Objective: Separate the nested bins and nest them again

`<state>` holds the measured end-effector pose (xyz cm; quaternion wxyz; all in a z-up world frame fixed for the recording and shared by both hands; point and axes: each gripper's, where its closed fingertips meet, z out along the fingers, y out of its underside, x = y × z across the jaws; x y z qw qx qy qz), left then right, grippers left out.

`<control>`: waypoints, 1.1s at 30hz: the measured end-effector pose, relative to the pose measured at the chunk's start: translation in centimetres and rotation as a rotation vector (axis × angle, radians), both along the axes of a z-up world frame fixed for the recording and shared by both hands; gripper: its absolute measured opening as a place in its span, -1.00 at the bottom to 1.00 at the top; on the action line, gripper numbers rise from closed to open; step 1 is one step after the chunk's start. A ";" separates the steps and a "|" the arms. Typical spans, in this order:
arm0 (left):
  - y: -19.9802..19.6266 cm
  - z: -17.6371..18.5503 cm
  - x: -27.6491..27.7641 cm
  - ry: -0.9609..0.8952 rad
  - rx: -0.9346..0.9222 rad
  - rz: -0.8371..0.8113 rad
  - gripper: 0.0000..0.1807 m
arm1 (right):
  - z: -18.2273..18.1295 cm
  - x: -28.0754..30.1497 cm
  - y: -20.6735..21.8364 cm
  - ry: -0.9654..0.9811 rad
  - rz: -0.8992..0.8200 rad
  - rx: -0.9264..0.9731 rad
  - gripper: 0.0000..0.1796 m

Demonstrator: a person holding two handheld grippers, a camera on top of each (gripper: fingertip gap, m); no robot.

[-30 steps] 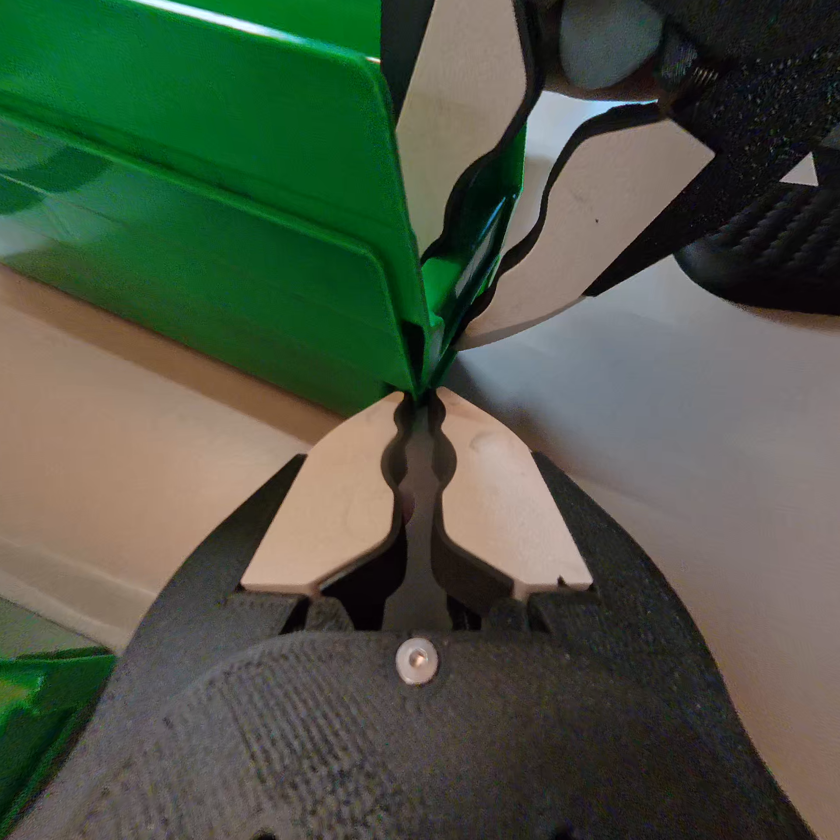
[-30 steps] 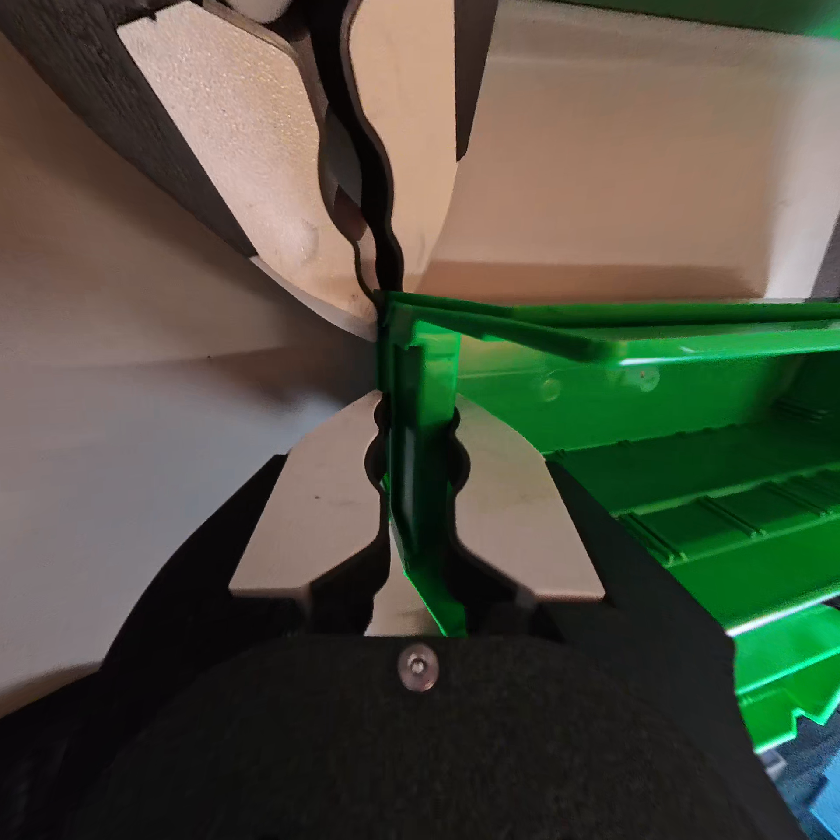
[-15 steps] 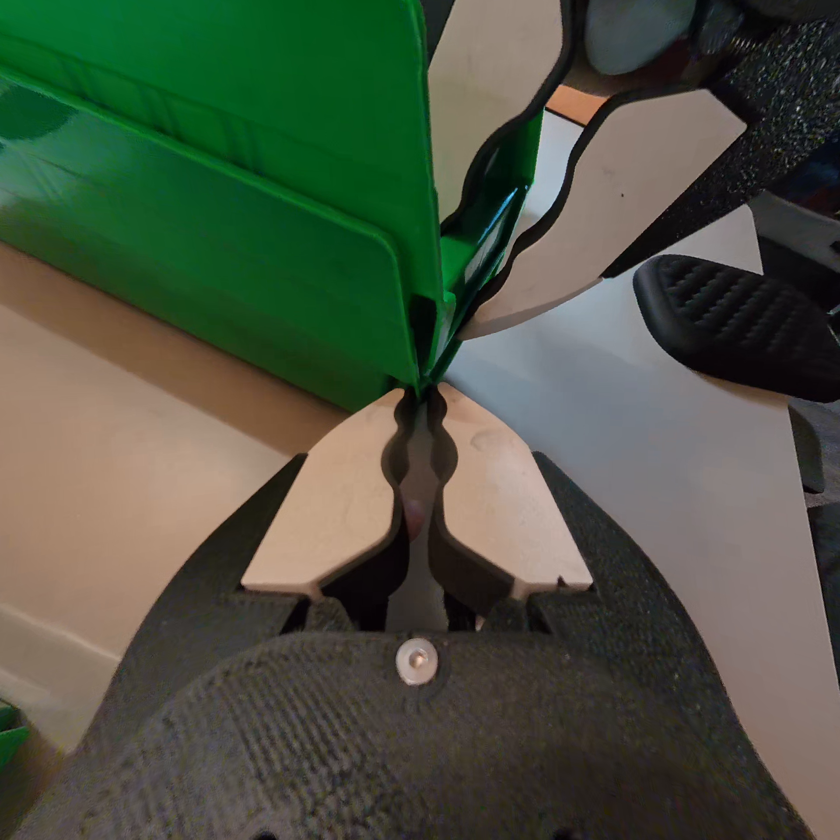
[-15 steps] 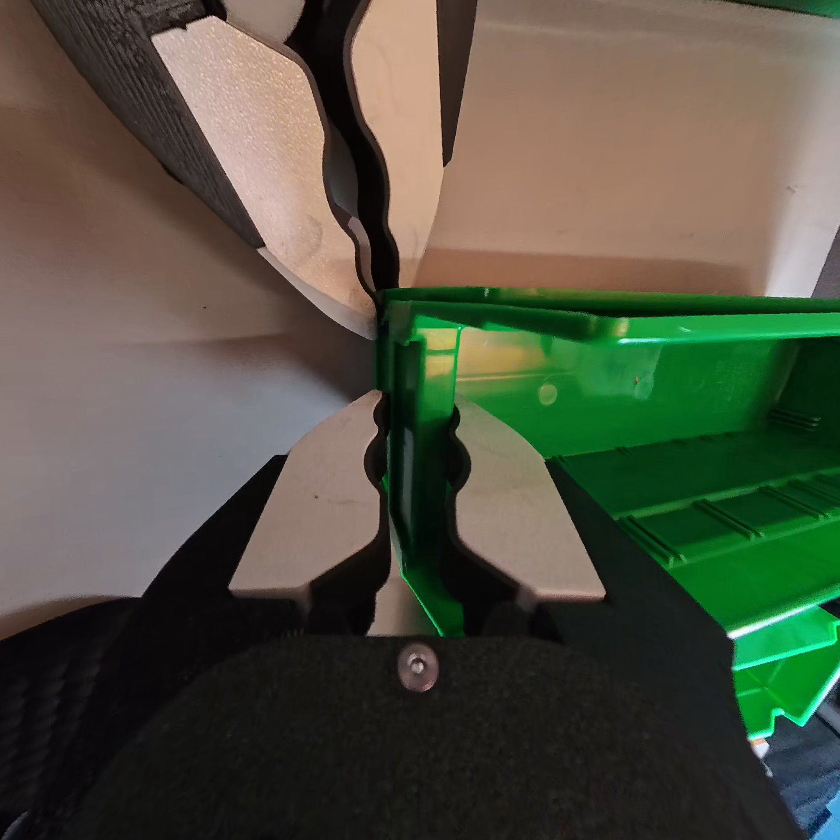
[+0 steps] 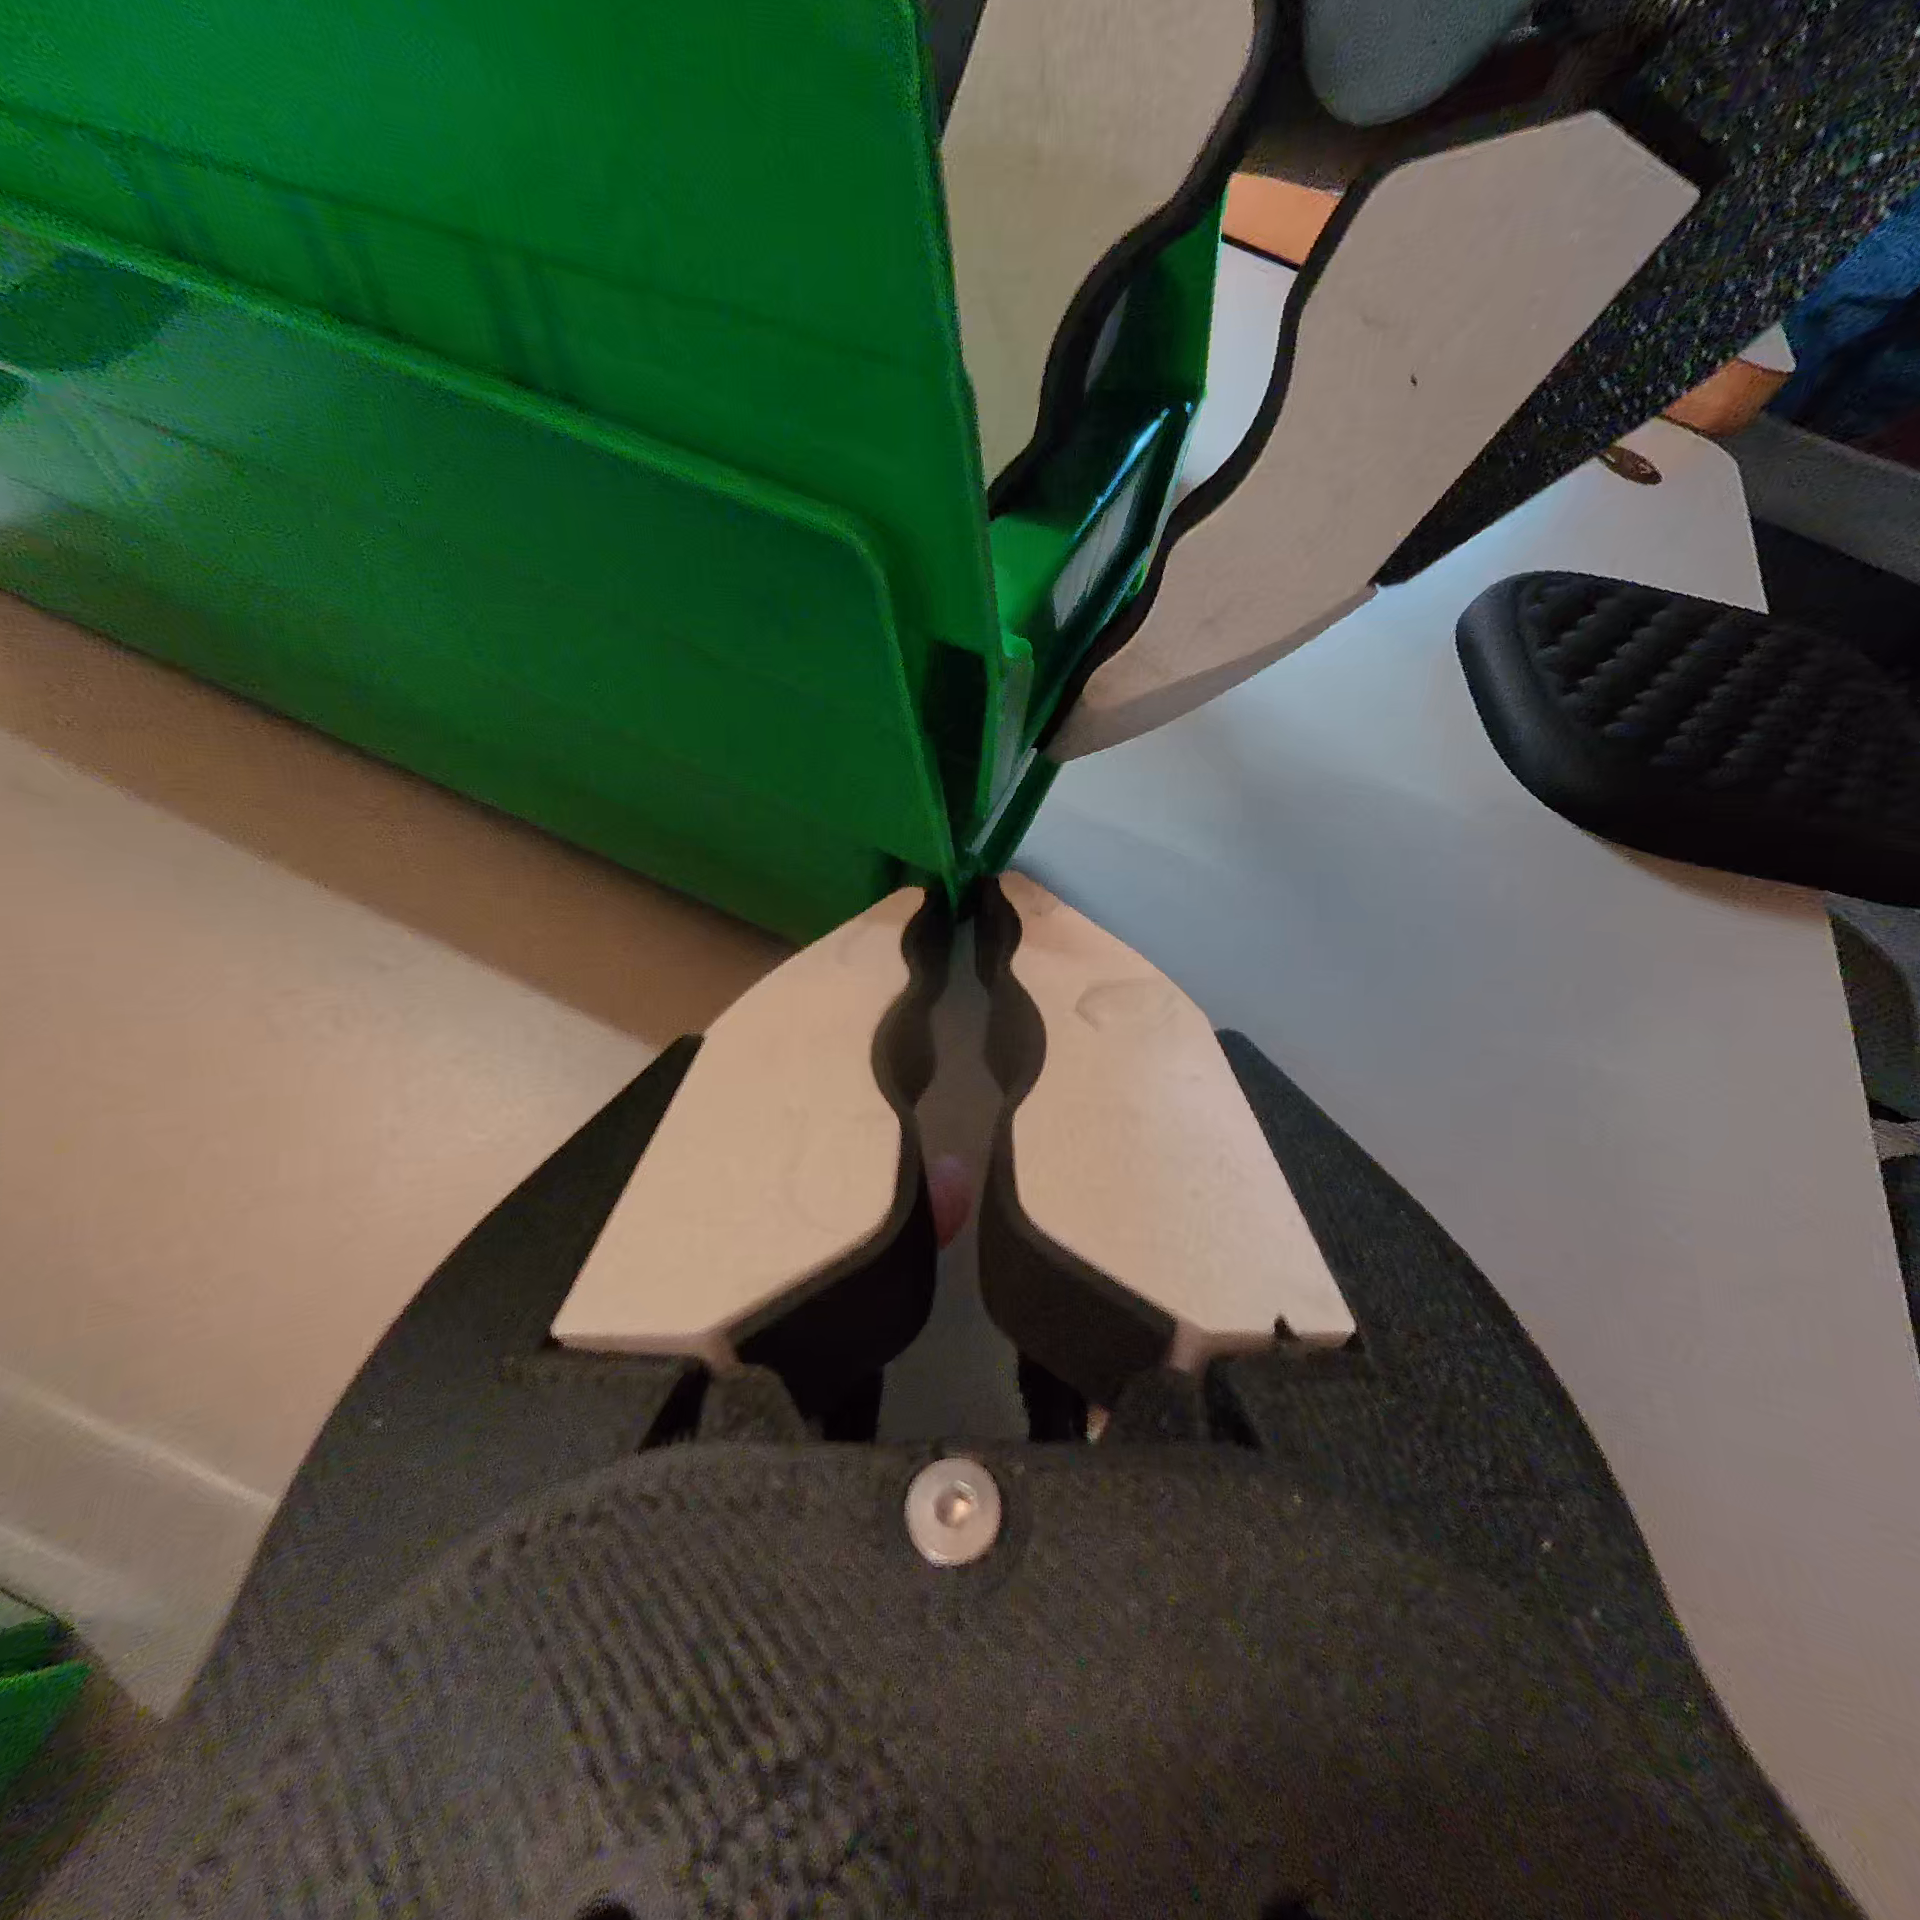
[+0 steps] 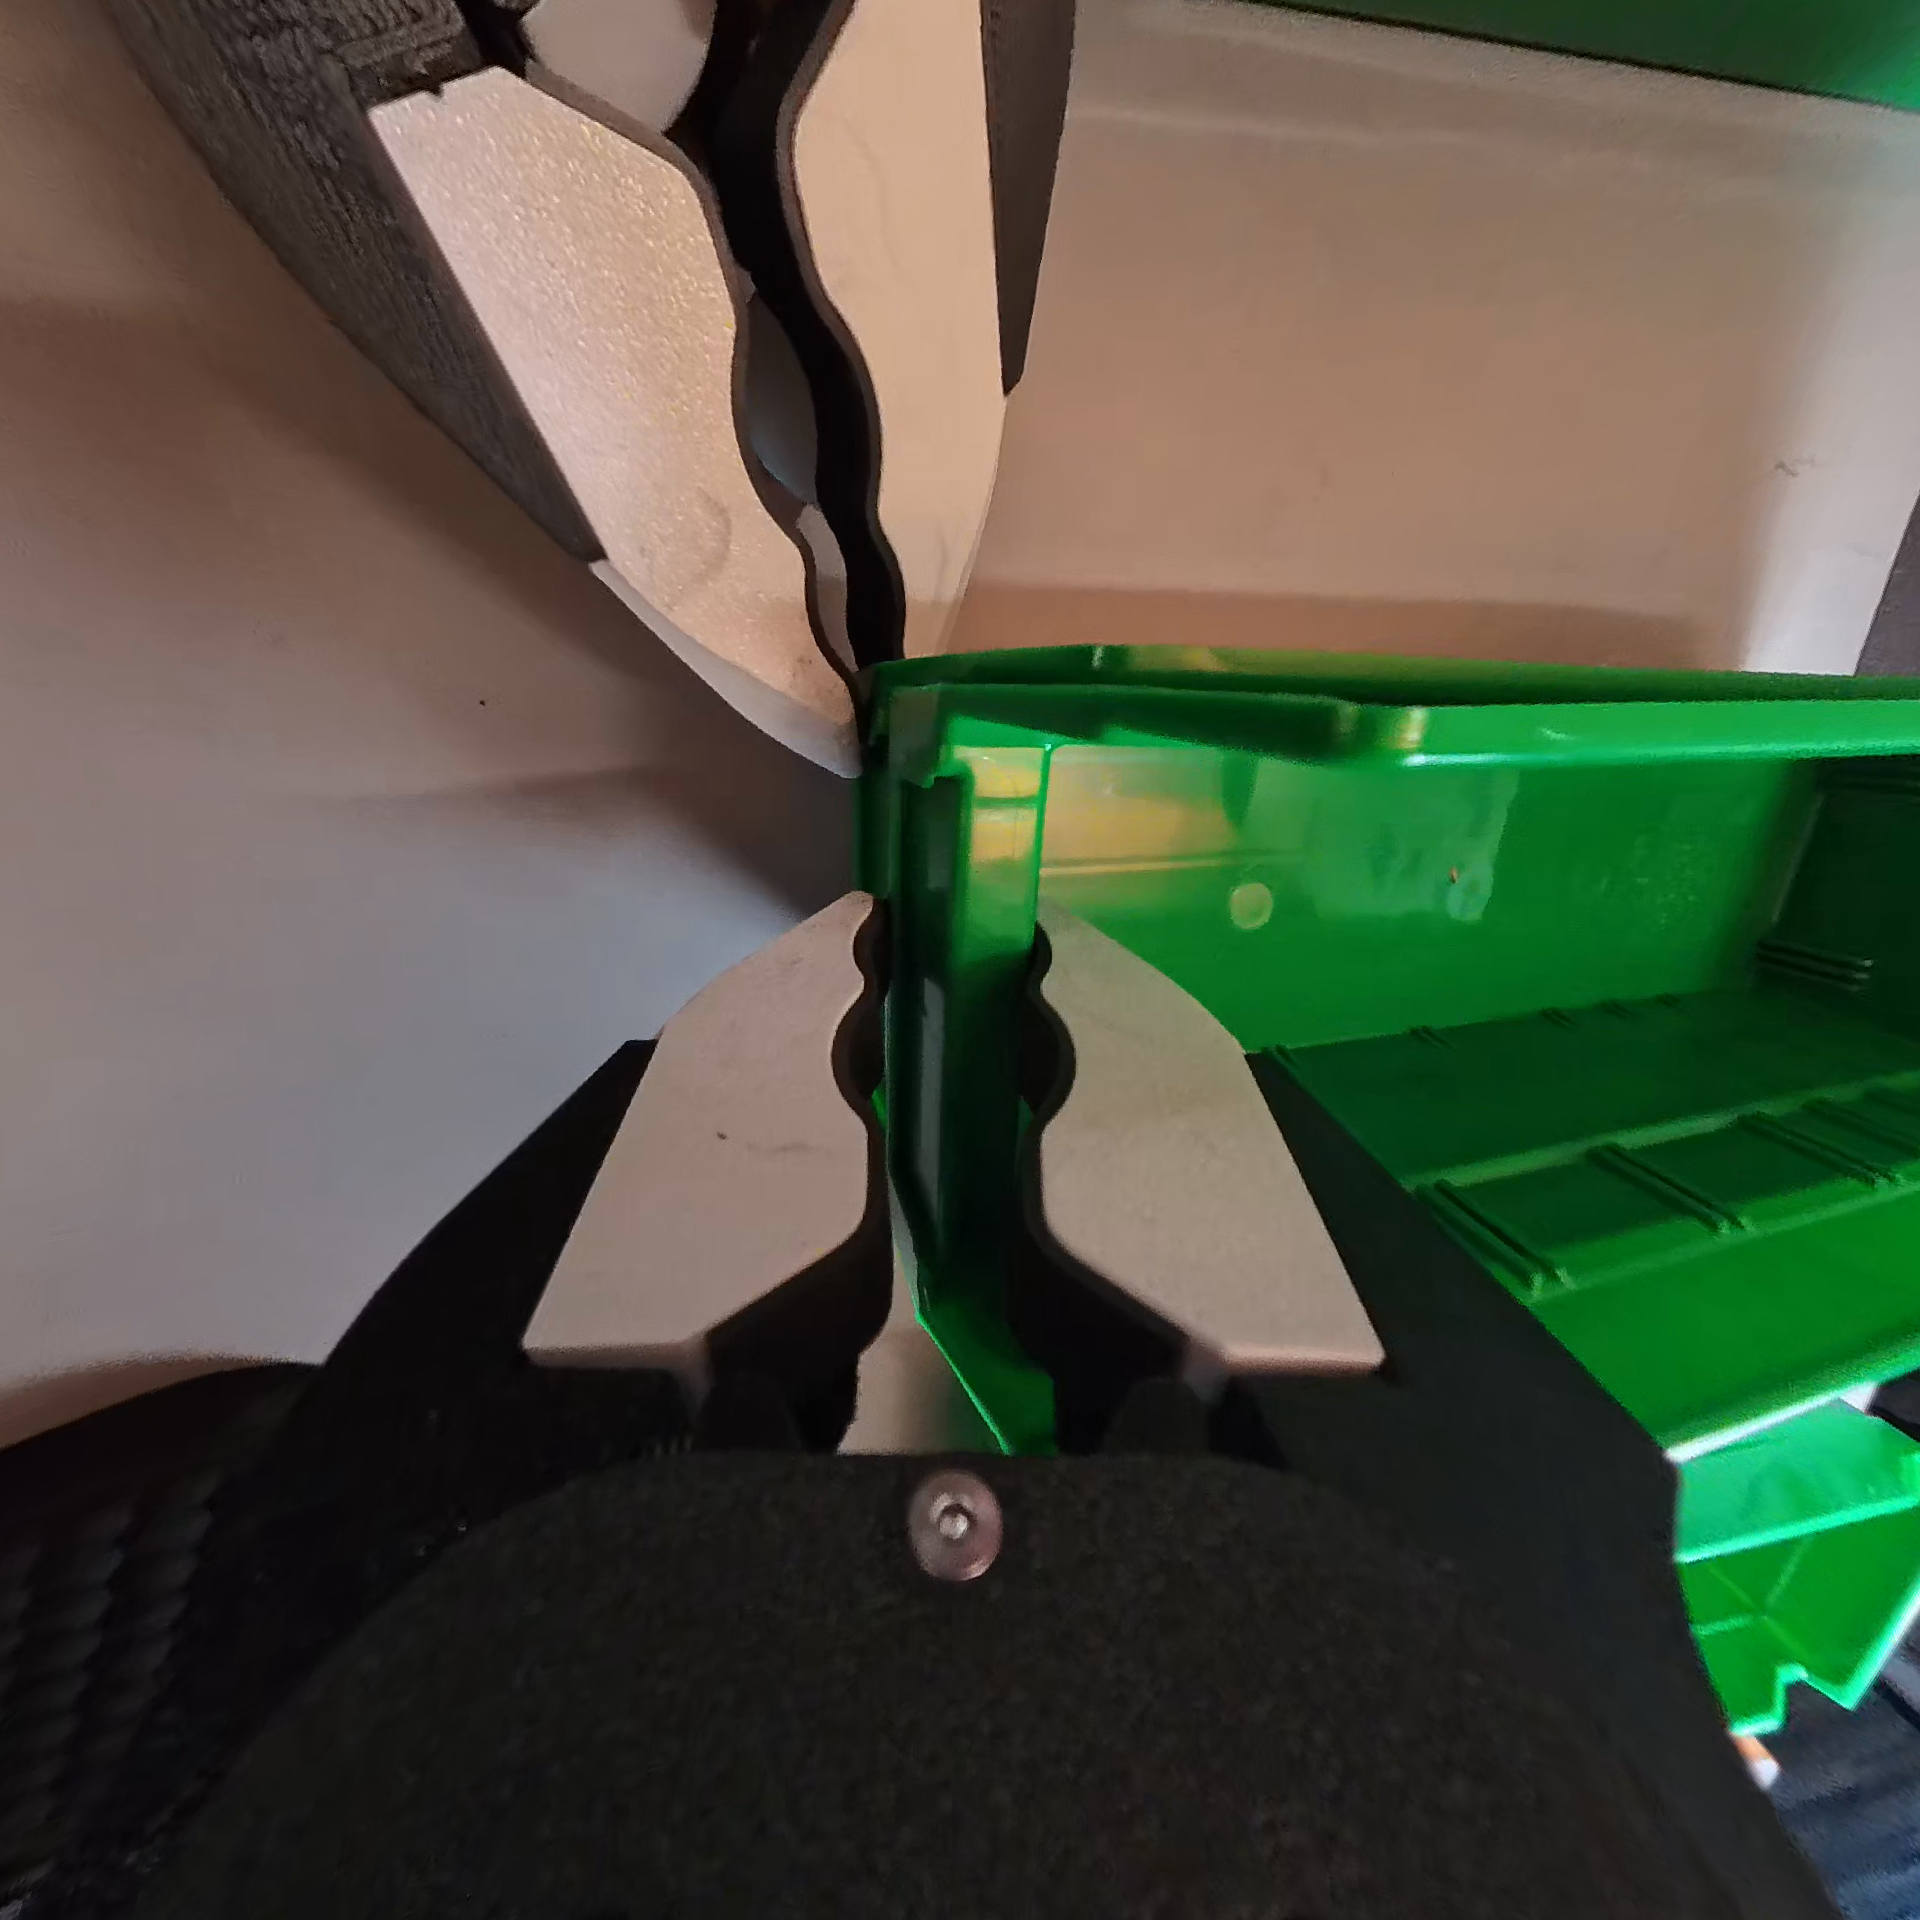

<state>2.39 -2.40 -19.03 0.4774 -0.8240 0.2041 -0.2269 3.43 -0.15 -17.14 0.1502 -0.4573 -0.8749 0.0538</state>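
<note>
Two green bins sit nested, tilted above the white table (image 5: 1351,1039). In the left wrist view a taller wall (image 5: 571,208) stands behind a lower wall (image 5: 468,582). My left gripper (image 5: 961,894) is shut, its tips pinching the thin edge at the bins' corner; I cannot tell which bin's edge it is. My right gripper (image 6: 956,935) is shut on a thick end wall (image 6: 935,1039) of a bin, with the ribbed inside (image 6: 1558,1143) to its right. Each gripper shows in the other's view: the right one (image 5: 1101,707), the left one (image 6: 857,707).
A black chair armrest (image 5: 1683,727) lies past the table's right edge. Part of another green bin (image 5: 31,1704) shows at the bottom left. More green plastic (image 6: 1662,42) is at the top right of the right wrist view. The bin's front lip (image 6: 1808,1558) hangs low right. Less than 4 cm separates the two grippers' tips.
Both grippers keep their hold. The taller wall's top has risen out of the left view. The view has swung, and the black armrest has come into sight.
</note>
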 end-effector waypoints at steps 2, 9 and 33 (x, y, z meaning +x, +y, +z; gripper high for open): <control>0.0 -0.4 0.0 0.008 -0.005 -0.003 -0.93 | -0.4 0.0 0.0 0.011 -0.001 0.025 -0.75; -0.1 -1.6 -0.5 0.037 -0.063 -0.001 -0.92 | 6.6 -2.2 0.3 0.103 0.041 -0.076 -0.67; -0.9 -2.0 -0.6 -0.187 -0.254 0.013 -0.89 | 11.2 -14.3 20.8 0.079 -0.060 0.243 -0.91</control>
